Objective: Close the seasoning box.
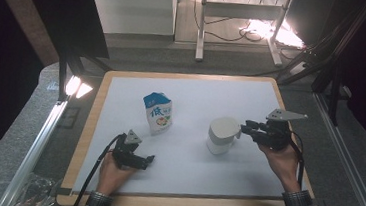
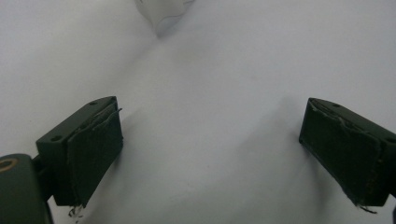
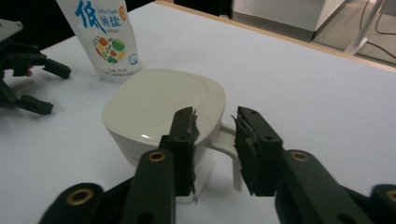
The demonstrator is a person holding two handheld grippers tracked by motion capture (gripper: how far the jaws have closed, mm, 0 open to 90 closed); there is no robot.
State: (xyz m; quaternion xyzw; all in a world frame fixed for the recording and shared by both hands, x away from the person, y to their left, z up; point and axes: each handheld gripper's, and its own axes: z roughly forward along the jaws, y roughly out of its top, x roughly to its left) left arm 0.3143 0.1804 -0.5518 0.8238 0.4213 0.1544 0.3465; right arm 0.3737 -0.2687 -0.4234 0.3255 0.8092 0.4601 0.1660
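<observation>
Two things are seen standing on the white-topped bench (image 1: 192, 149): a blue-and-white pouch (image 1: 158, 113) printed with large blue characters and a round picture of vegetables, and a cream-coloured lidded mug (image 1: 221, 135) with a side handle. The pouch is set upright toward the middle-left of the bench, and the mug is placed to its right, well apart from it. The right claw (image 1: 245, 128) is held level at the mug's handle side by the person's right hand (image 1: 280, 156), with a grey three-cornered plate carried on top. In the right gripper view, the mug handle (image 3: 229, 149) is seen between the two black jaws, which are brought narrow around it; a small gap is left on each side, so whether the pads actually press the handle cannot be told. The left claw (image 1: 149, 161) is held low over the bench near its front-left part by the left hand (image 1: 112, 172), with a black cable trailed back from it. In the left gripper view, its jaws are spread wide over bare white surface with nothing between them, and a pale object is cut off at the top edge. A wooden rim is seen around the white surface.
</observation>
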